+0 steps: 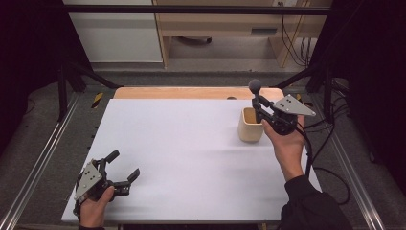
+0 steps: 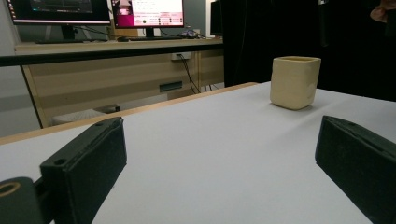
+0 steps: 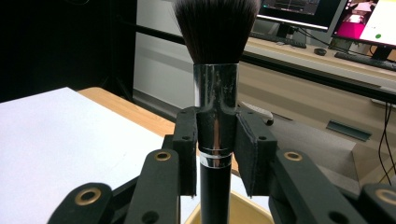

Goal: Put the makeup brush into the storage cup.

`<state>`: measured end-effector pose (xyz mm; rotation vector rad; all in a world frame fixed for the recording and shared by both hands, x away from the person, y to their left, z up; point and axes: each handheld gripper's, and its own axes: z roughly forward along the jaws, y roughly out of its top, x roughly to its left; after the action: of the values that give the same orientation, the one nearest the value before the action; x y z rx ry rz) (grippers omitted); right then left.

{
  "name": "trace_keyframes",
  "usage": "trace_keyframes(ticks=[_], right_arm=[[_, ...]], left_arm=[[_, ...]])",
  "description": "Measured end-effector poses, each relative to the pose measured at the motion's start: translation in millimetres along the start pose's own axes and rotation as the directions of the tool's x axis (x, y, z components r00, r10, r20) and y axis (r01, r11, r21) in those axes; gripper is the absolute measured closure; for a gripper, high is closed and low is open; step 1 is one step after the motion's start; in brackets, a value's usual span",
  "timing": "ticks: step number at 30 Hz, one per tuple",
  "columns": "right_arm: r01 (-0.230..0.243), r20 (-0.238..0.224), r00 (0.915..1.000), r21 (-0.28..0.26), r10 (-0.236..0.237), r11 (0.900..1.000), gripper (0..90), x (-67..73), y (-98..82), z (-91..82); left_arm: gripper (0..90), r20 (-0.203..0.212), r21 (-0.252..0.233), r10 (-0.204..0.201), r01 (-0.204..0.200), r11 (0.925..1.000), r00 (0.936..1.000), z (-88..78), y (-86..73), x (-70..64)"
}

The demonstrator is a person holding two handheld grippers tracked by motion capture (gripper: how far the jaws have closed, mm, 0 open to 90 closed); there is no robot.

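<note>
A cream square cup (image 1: 251, 125) stands at the right of the white table (image 1: 182, 158); it also appears far ahead in the left gripper view (image 2: 295, 82). My right gripper (image 1: 260, 106) hovers just above the cup, shut on a makeup brush (image 1: 256, 91) held upright, dark bristles up. In the right gripper view the pads clamp the brush's silver ferrule (image 3: 215, 116), with the cup's rim (image 3: 233, 212) below. My left gripper (image 1: 125, 165) rests open at the table's near left corner, its two pads (image 2: 88, 163) wide apart with nothing between them.
A wooden strip (image 1: 191, 92) edges the table's far side. Black frame posts and rails flank the table. Beyond it stands a wooden desk (image 2: 116, 70) with monitors (image 2: 147, 13). Cables (image 1: 330, 158) trail off the right edge.
</note>
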<state>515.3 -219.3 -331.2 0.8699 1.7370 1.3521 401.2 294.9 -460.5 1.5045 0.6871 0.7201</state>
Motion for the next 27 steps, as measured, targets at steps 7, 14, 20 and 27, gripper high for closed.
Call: trace_keyframes(ticks=[7, 14, 20, 27], right_arm=[[-0.014, 0.011, 0.9998, -0.008, 0.014, 1.000, 71.1, -4.6, -1.6, 4.0], [-0.026, 0.020, 0.9995, -0.011, 0.026, 1.000, 71.1, -9.0, -3.6, 7.0], [-0.047, 0.027, 0.9985, -0.020, 0.047, 0.999, 71.1, -13.5, -4.9, 8.0], [-0.060, 0.030, 0.9977, -0.024, 0.061, 0.998, 71.0, -16.6, -5.2, 8.4]], left_arm=[[1.8, 0.016, -0.013, -0.015, 0.016, 0.9998, 0.9997, 2.6, -0.2, -1.0], [1.8, 0.019, -0.012, -0.016, 0.016, 0.9998, 0.9997, 4.6, -0.8, -1.3], [1.9, 0.023, -0.011, -0.013, 0.014, 0.9998, 0.9996, 5.2, -1.3, -1.4], [1.9, 0.027, -0.007, -0.011, 0.011, 0.9999, 0.9996, 6.3, -1.9, -1.8]])
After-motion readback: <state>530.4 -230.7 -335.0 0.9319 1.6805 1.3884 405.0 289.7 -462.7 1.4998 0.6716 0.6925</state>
